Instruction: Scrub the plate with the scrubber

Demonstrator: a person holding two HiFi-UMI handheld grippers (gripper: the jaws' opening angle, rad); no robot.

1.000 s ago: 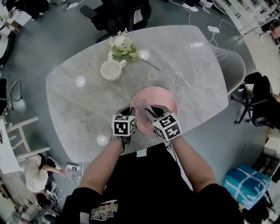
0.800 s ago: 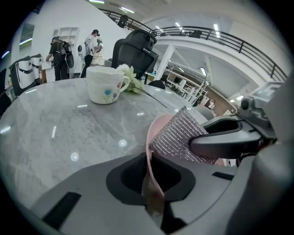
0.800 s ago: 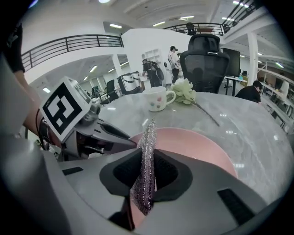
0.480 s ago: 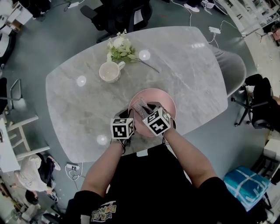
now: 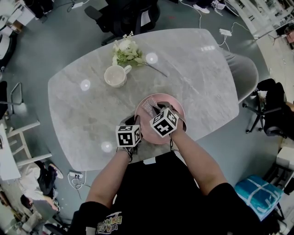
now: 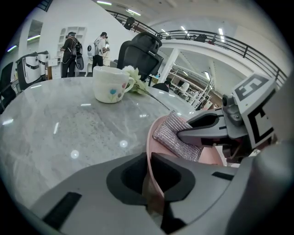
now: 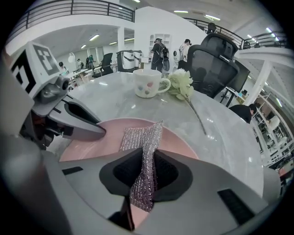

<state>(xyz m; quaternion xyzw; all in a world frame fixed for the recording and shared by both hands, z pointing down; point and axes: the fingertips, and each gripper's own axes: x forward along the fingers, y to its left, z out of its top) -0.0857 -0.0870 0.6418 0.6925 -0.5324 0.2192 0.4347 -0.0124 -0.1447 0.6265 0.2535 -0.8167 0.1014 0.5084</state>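
With your left gripper (image 6: 149, 183) pinching the plate (image 6: 161, 131) rim, press the scrubber (image 7: 146, 151) pinched in your right gripper (image 7: 143, 186) flat, circling.

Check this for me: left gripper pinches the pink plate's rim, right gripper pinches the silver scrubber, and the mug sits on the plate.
Wrong on the mug: it stands on the table, clear of the plate, beside the flowers, as the head view shows. Both grips are as stated.

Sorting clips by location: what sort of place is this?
Likely an open-plan office or lab, not a kitchen: a black office chair behind the marble-look table, and a railed mezzanine overhead.
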